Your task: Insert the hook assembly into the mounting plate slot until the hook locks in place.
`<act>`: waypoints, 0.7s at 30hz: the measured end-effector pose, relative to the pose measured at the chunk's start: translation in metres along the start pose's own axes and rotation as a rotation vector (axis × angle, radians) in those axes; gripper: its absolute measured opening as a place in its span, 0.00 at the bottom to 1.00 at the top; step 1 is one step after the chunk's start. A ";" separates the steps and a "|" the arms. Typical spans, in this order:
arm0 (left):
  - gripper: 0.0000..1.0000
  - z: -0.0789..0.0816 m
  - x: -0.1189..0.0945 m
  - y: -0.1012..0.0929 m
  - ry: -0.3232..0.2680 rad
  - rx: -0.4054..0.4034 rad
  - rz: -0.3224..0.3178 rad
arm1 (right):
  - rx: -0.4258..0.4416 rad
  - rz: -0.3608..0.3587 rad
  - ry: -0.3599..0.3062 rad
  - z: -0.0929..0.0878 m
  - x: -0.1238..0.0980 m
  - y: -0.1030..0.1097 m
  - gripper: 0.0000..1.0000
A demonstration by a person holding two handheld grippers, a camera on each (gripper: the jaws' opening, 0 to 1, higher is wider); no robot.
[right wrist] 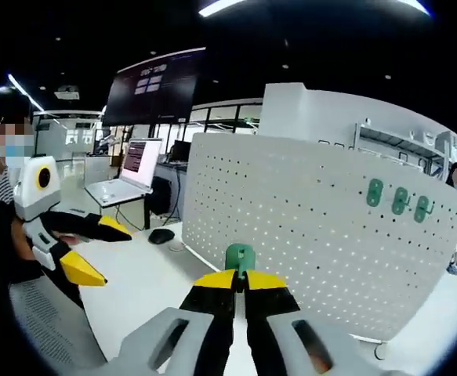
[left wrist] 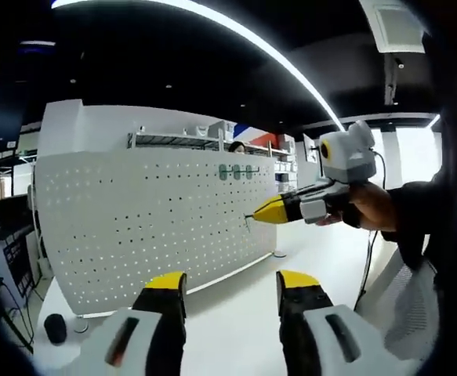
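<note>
We see bare table (left wrist: 236, 305) in front of the pegboard (left wrist: 150, 227), giving room to approach. Most of the board's face lies unoccupied; three green hooks (right wrist: 399, 200) crowd its upper corner. A mouse (right wrist: 161, 236) and laptop (right wrist: 122, 186) stand past its end.

The room had a black ceiling (left wrist: 212, 70) crossed by a long curved white light strip (left wrist: 275, 59), with a square ceiling vent (left wrist: 394, 27) near the strip's far end. A white table (left wrist: 236, 305) filled the near area. In the right gripper view, a large dark wall display (right wrist: 154, 86) hung at the far left above a row of windows (right wrist: 212, 125). Below it, an open laptop (right wrist: 130, 176) sat on a side desk, with a dark computer mouse (right wrist: 161, 235) near it on the table. A white partition wall (right wrist: 330, 113) stood behind, carrying a metal shelf rack (right wrist: 404, 141) at the right. Bright daylight entered at the far right of the left gripper view.
</note>
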State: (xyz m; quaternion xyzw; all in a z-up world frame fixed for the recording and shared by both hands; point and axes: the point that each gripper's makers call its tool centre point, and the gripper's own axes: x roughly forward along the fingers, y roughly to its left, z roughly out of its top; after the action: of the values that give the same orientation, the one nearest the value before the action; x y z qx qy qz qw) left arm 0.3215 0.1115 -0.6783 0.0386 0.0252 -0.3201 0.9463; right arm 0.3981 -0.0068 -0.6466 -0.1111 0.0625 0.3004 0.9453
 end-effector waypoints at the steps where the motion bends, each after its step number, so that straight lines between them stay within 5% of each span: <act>1: 0.51 -0.001 0.000 0.000 0.005 0.008 0.002 | 0.003 -0.015 -0.001 0.001 -0.002 -0.006 0.00; 13: 0.56 -0.010 -0.001 -0.001 0.019 0.050 0.014 | -0.013 -0.272 -0.056 0.028 -0.032 -0.117 0.00; 21: 0.57 -0.012 -0.003 0.002 0.025 0.050 0.026 | -0.011 -0.370 -0.090 0.042 -0.048 -0.162 0.00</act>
State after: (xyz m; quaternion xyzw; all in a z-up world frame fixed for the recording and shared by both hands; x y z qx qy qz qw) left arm 0.3203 0.1158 -0.6903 0.0666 0.0284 -0.3079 0.9487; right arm 0.4553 -0.1514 -0.5689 -0.1125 -0.0033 0.1265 0.9856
